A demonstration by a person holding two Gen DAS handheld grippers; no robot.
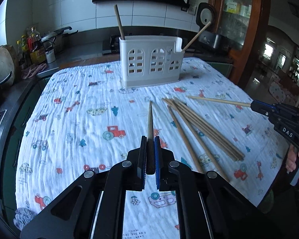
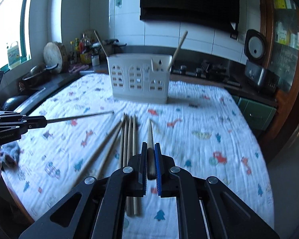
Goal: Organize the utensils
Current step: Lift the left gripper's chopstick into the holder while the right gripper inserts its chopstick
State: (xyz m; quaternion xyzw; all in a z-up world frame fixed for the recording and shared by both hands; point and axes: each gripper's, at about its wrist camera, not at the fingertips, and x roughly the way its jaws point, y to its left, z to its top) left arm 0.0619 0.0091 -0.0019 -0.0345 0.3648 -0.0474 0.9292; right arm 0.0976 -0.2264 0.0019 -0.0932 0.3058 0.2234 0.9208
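Jaws of both grippers (image 1: pixel 150 139) (image 2: pixel 151 145) clamp one chopstick (image 1: pixel 150 119) (image 2: pixel 150 133) each.

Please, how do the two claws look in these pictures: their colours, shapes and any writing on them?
Both claws are matte black, built from angular linkage arms with triangular cut-outs and round silver pivot bolts. The left claw and the right claw each have two flat ridged pads, one black and one blue. White lettering "DAS" is on the right claw's side, "GenRobot.AI" on the left's. No cables show.
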